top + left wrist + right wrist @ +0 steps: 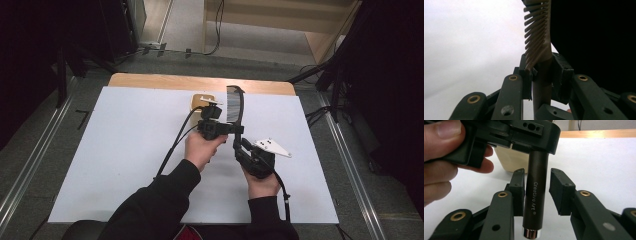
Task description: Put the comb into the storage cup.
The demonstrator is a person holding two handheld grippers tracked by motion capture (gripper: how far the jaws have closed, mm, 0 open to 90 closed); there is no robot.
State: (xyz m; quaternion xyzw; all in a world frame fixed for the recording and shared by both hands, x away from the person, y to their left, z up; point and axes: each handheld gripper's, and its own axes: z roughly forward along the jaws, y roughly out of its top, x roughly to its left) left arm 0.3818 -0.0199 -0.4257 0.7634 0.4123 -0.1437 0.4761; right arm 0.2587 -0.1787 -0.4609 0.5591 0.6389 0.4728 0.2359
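Comb (235, 102) with dark handle | left gripper (541, 72) squeezes it tight | right gripper (536, 192) loose around handle, not pressing | risk: comb tips if left grip slips

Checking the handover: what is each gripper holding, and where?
The left gripper clamps the comb where teeth meet handle. The right gripper has open jaws around the handle's end, not gripping.

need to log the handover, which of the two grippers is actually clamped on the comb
The left gripper: its pads press the comb handle. The right gripper jaws stand apart around the handle's end, with a gap on one side.
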